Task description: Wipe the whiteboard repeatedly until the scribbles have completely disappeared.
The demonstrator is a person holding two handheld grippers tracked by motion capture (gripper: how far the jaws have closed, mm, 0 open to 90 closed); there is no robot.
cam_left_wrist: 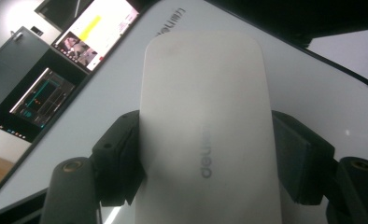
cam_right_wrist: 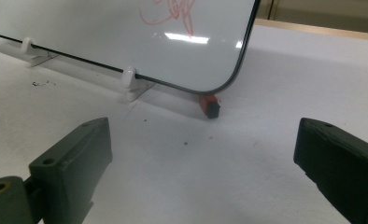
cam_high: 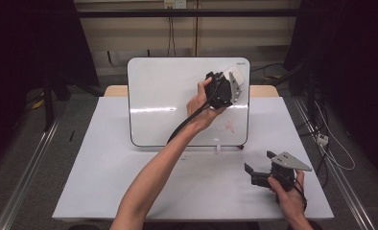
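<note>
We hold the left gripper (cam_high: 232, 79) clamped on a white whiteboard eraser (cam_left_wrist: 205, 126), its jaws pinching the long sides, raised at the upper right of the whiteboard (cam_high: 168, 96). The red scribble (cam_high: 229, 127) sits lower, near the board's bottom right corner. To wipe it well, we judge, the eraser's face should come down flat against the board and sweep across the marks with even pressure. The eraser is a smooth, matte, rounded slab; the board is glossy, round-cornered, dark-rimmed, propped on small white clips. Our right gripper (cam_high: 259, 165) rests on the white worktop (cam_high: 105, 182), jaws wide apart and empty.
</note>
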